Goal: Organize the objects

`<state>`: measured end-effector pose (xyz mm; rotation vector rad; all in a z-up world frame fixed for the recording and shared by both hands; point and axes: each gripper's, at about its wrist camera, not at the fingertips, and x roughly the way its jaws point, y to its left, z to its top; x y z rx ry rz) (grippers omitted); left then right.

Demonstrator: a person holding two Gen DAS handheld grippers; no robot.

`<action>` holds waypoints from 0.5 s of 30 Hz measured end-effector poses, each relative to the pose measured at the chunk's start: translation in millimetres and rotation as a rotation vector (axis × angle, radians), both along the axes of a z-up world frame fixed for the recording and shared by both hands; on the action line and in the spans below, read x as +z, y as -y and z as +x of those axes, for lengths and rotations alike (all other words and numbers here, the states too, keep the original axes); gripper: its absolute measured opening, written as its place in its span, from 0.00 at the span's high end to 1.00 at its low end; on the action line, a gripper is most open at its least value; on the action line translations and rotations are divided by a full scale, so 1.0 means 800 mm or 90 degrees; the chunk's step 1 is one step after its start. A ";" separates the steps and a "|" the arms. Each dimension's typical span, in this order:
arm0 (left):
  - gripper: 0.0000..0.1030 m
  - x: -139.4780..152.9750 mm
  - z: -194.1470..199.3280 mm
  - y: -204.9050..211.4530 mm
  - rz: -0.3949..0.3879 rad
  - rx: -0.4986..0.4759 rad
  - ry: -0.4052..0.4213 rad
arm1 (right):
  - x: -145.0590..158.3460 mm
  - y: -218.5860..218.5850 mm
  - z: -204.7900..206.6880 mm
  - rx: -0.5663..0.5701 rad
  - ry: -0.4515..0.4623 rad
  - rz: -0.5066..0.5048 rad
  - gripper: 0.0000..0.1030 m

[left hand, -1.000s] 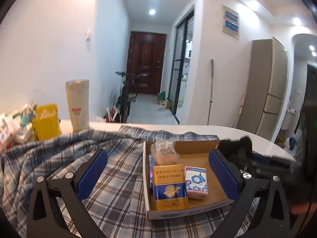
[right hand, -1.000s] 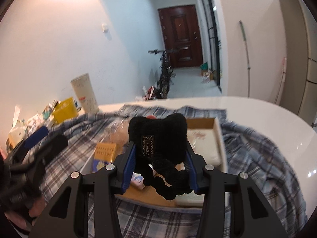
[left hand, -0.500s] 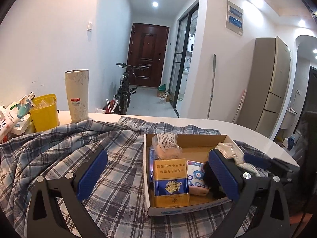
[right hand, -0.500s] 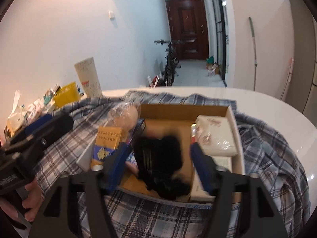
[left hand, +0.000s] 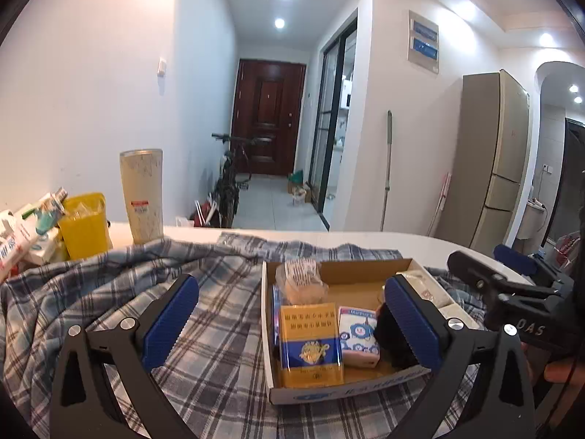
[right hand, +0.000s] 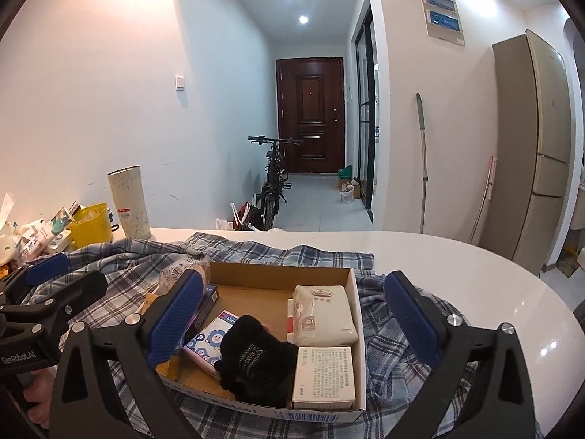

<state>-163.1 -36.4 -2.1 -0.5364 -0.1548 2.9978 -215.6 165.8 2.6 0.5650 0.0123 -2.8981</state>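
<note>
Two blue ribbed pads of the right gripper (right hand: 292,314) spread wide, just opened, nothing between them; black fuzzy knit item with a small woven label (right hand: 256,360) lying loose below, inside the shallow brown cardboard box (right hand: 281,274). Within that box: blue-and-white cartoon tissue packet (right hand: 204,344) touching the black item's left side, white printed carton (right hand: 323,378) touching its right, cream soft-wrapped pack (right hand: 323,314) behind that carton, yellow-and-blue flat packet (left hand: 310,344) along the box's left wall, clear-wrapped bun (left hand: 299,285) in its far left corner. Left gripper (left hand: 292,322) also wide open and empty, hovering before the box's near left corner. Under the box, blue-grey plaid cloth (left hand: 109,292) over the white round table (right hand: 457,267). Left of the box, well apart: tall cream tumbler (left hand: 142,194), yellow plastic tub (left hand: 84,223).

Step judged: drop-off of the black item done, release finished. Next move likely: backing clear of the box wall without snagging the fuzzy fabric, then reaching for a remaining loose item, if any.
</note>
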 end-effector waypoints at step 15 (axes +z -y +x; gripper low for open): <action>0.00 0.110 0.104 -0.015 -0.062 0.000 -0.164 | 0.115 -0.022 0.095 0.012 -0.142 -0.019 0.03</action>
